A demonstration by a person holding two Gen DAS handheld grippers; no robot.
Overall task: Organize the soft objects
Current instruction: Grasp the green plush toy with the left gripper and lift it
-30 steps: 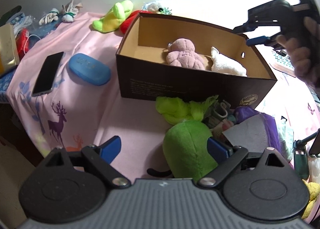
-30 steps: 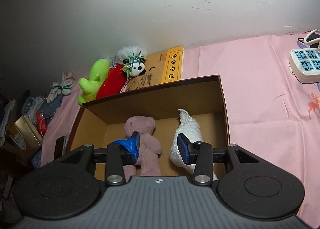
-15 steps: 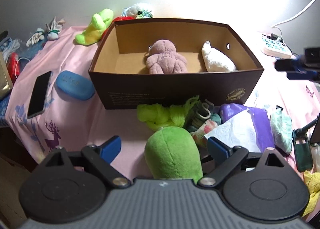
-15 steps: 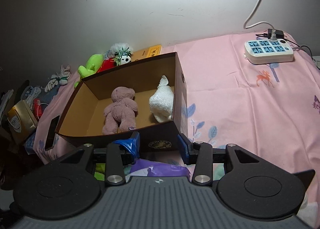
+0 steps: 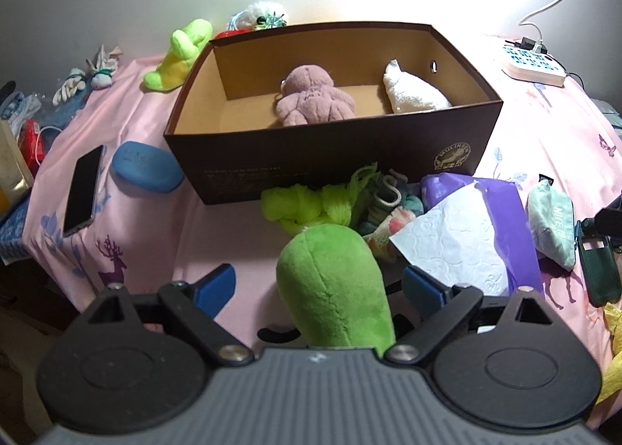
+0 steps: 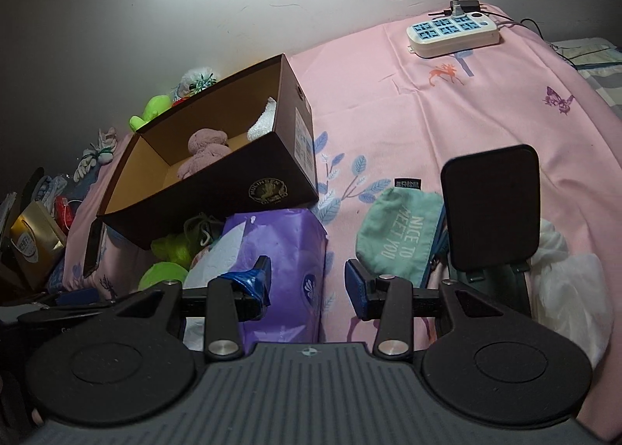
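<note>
left wrist view: the left gripper [image 5: 318, 287] has its jaws spread wide on either side of a green plush toy [image 5: 334, 297], the blue pads clear of it. the toy stands at 6 o'clock in the view, its long axis running up the picture and its rounded end pointing to 12 o'clock, toward the dark cardboard box [image 5: 334, 161]. inside the box a pink plush toy [image 5: 313, 97] lies beside a white plush toy [image 5: 414, 93], whose narrow tip points to 11 o'clock. compared with a second ago, the box looks squarer in the view and the right gripper no longer shows above it.

right wrist view: the right gripper [image 6: 307, 285] is parted and grips nothing. it hangs over a purple tissue pack [image 6: 280, 262] on the pink sheet [image 6: 408, 102], with a mint pouch [image 6: 400, 235] at 1 o'clock. a second ago this view looked straight down into the box; the box now sits at 10 o'clock.
</note>
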